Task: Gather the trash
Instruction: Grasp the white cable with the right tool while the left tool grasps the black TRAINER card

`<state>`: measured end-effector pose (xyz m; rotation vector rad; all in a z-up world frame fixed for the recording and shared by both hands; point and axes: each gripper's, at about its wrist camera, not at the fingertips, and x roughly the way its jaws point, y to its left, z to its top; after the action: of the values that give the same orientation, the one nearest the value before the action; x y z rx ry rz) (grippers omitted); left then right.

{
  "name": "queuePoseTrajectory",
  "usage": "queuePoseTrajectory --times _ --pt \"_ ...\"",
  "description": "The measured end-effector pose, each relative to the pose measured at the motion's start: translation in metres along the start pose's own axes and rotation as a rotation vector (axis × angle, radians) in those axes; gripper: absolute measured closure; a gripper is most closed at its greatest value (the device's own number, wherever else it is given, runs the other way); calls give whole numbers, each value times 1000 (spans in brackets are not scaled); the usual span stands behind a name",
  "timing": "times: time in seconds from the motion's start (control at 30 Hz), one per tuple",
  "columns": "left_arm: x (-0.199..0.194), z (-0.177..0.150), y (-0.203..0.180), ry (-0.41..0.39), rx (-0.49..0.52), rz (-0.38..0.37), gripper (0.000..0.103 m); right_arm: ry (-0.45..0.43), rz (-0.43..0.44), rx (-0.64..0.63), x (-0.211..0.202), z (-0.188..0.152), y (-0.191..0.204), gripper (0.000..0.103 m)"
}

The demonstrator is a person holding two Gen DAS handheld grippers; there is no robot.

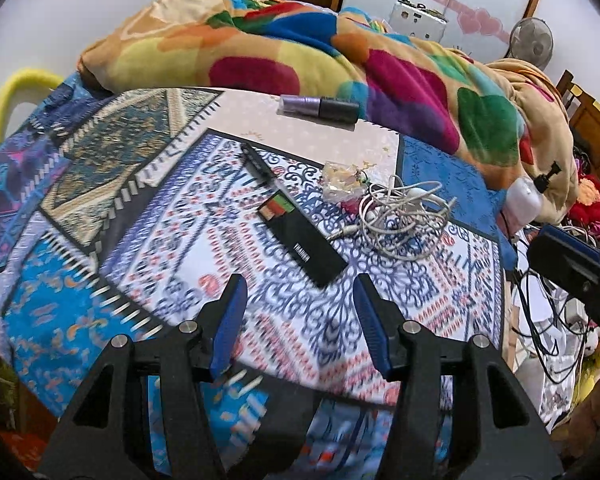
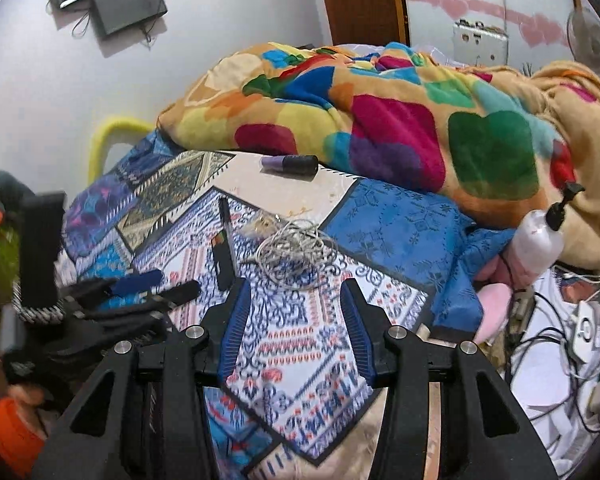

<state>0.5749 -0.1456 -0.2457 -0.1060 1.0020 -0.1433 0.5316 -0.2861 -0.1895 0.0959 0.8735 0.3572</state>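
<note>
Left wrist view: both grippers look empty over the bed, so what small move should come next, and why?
Probably ease the left gripper forward toward the crumpled clear wrapper beside the tangled white cable. Its fingers are open and empty, and the wrapper looks like the only trash. The black remote lies between, so pass over it.

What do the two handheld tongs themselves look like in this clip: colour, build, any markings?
Both match. The left tongs and right tongs have matte black angular plastic arms with triangular cut-outs, round silver pivot bolts, and ribbed blue pads lining the inside of each finger. No markings, cables or sleeves show on them from these wrist views.
</note>
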Motion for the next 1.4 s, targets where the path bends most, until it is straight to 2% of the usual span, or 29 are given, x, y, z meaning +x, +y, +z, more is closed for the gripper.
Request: queuePoseTrajectory --times 0.13,0.2,0.33,0.43,0.53,0.57,0.63,0.67,0.7,0.83,1.1,1.2,1.23,1.3,1.37,1.4 --pt "18 4 -5 8 -14 -4 49 22 48 54 24 11 -6 60" --pt "23 4 -7 -13 -15 18 49 44 73 76 39 16 -7 60" --pt "27 4 -4 -41 -12 47 49 99 72 101 73 19 -7 60" --pt "27 1 2 -42 -14 47 57 123 25 87 89 14 -5 60" --pt "24 -3 8 -31 -9 36 64 130 29 90 94 8 -6 60" --pt "23 -4 8 -29 -3 38 69 129 29 93 93 7 -7 62" --pt "20 -7 9 -23 19 50 79 125 36 101 90 2 -11 79" --pt "19 -9 9 -23 28 56 79 130 37 101 89 0 -12 80" --pt "17 -12 10 -22 34 56 79 128 33 101 86 -3 -14 86" --pt "8 -24 13 -16 58 51 79 123 8 86 73 -12 -19 88" --pt "-10 -47 19 17 88 -12 79 162 22 26 44 -36 -22 88" --pt "-14 -50 17 17 113 0 79 182 13 15 37 -46 -26 88" --pt "-13 -49 17 28 116 6 79 185 11 5 35 -48 -25 84" --pt "-9 -46 18 53 107 8 77 178 1 -7 30 -50 -24 84" --pt "-6 -42 19 57 87 10 72 163 7 -29 26 -49 -20 77" --pt "-5 -40 20 58 79 7 71 157 9 -39 23 -48 -17 65"
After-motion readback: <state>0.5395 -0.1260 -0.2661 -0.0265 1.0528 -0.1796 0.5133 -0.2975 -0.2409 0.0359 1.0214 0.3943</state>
